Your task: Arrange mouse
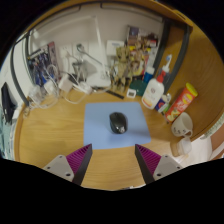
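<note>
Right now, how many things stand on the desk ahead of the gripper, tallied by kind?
Mouse: 1
Mouse mat: 1
White bottle: 1
Snack canister: 1
White mugs: 2
Total: 6
The clutter at the back of the desk is too small to count. The gripper is open, holding nothing.

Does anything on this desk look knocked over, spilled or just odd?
Nothing stands out. The black computer mouse lies on the pale blue mouse mat, beyond the open gripper. The white bottle, the orange snack canister and the white mug beside it stand upright on the round wooden table. No spill shows.
</note>
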Tool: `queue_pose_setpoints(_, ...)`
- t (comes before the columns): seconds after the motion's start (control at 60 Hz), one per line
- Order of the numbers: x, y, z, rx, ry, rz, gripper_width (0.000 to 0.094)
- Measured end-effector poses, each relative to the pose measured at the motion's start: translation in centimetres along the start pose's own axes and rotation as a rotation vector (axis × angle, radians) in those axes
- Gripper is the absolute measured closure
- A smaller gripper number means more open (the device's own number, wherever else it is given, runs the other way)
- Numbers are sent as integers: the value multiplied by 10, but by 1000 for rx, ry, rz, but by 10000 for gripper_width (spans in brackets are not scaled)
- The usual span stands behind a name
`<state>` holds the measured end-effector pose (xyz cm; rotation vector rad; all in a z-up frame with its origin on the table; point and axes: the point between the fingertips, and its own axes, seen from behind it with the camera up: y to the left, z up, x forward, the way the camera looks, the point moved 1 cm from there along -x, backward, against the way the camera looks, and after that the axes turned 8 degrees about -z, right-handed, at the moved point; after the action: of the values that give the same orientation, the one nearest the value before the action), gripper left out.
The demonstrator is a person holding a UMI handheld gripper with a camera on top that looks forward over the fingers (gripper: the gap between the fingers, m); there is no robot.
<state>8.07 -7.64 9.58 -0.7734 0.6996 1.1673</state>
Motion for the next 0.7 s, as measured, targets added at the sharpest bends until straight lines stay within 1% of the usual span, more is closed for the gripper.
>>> queue_pose_setpoints(0.233,-134,29,89,79,-264,15,64)
queue_pose_setpoints(0.35,-188,45,118,112,-366,35,70)
queue_pose_setpoints(0.417,-212,48,125,116,-404,42,65)
queue_pose_setpoints(0.533,-240,56,128,111,-445,43,67)
queue_pose_setpoints(0.7,-261,69,123,88,-470,47,67)
